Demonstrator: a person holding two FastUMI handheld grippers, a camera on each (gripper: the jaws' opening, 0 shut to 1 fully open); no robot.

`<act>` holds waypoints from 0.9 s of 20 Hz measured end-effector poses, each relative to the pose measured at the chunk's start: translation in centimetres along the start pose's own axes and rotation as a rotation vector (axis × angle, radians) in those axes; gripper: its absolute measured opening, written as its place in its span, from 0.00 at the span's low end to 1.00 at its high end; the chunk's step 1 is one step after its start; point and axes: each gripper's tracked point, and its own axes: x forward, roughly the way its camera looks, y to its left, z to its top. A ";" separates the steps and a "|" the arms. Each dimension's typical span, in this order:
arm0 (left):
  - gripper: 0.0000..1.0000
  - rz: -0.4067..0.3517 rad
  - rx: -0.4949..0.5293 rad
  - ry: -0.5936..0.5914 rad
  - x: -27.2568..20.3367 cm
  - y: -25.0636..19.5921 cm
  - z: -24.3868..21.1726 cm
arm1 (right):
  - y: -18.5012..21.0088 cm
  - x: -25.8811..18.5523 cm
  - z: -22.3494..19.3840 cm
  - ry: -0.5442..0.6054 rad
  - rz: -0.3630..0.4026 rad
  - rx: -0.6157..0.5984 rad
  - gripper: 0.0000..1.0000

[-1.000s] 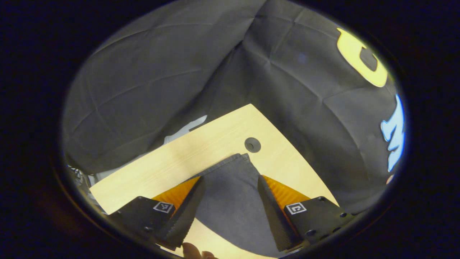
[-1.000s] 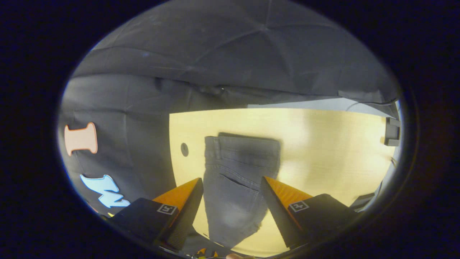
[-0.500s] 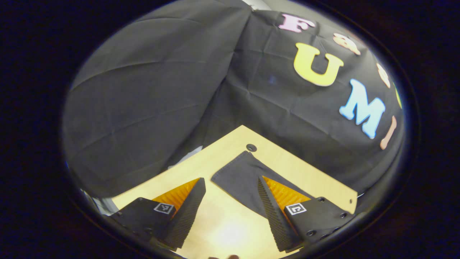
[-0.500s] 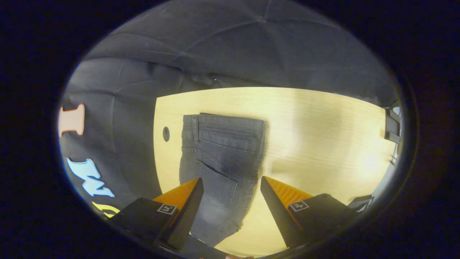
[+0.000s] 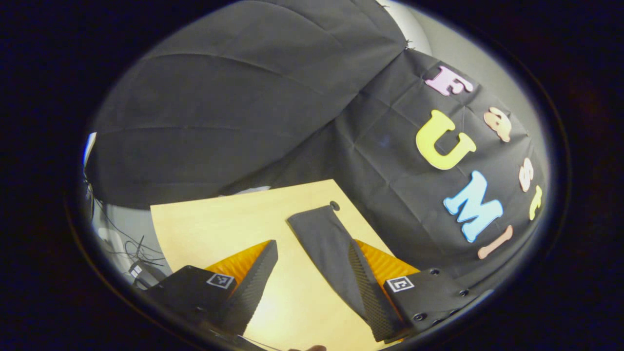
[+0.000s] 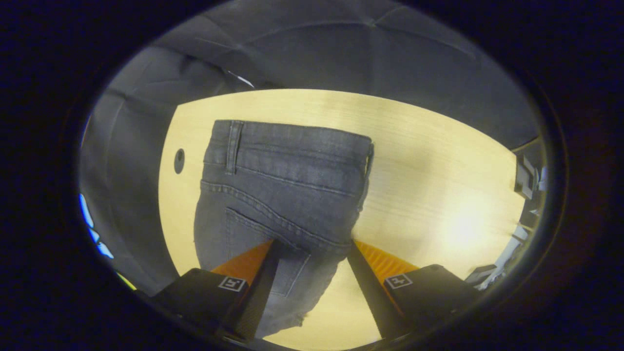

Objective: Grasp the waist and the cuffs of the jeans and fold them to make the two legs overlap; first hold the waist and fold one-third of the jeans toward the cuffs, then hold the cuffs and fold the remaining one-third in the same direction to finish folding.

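Right gripper view: pale wooden worktop carries the dark grey denim jeans, lying flat with the waistband at the far edge and back pocket up, one leg apparently stacked on the other. Flat layout suits a waist-first fold; my read is the leg overlap is done and the thirds folding hasn't begun. Right hand-held gripper hangs above the seat area, jaws spread wide, nothing between them; likely lining up on the waist. Left gripper view shows a narrow strip of the same jeans running to the worktop's far corner by a small round hole. Left hand-held gripper also wide, gripping nothing, off to the side of the strip.
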 end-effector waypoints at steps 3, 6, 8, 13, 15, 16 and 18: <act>0.97 -0.014 0.011 -0.005 -0.5 -1.3 -0.1 | 0.1 0.5 0.1 0.001 -0.104 -0.046 0.83; 0.97 -0.010 0.025 0.014 -0.6 -1.4 -1.1 | 0.7 1.0 1.0 -0.077 -0.106 -0.167 0.58; 0.97 0.002 0.019 0.023 -1.1 -0.5 -1.4 | 0.5 0.4 1.3 -0.122 -0.069 -0.179 0.44; 0.97 0.028 -0.082 -0.045 -4.2 3.0 1.4 | 0.2 -0.2 1.0 -0.130 0.083 -0.193 0.20; 0.97 0.039 -0.111 -0.065 -4.9 4.5 2.4 | -1.2 -0.5 1.9 -0.162 0.026 -0.244 0.17; 0.97 0.042 -0.120 -0.073 -5.1 5.0 2.8 | -1.7 -1.2 3.1 -0.201 -0.009 -0.259 0.17; 0.97 0.046 -0.133 -0.074 -5.0 5.8 3.1 | -2.4 -3.8 6.1 -0.312 -0.094 -0.323 0.15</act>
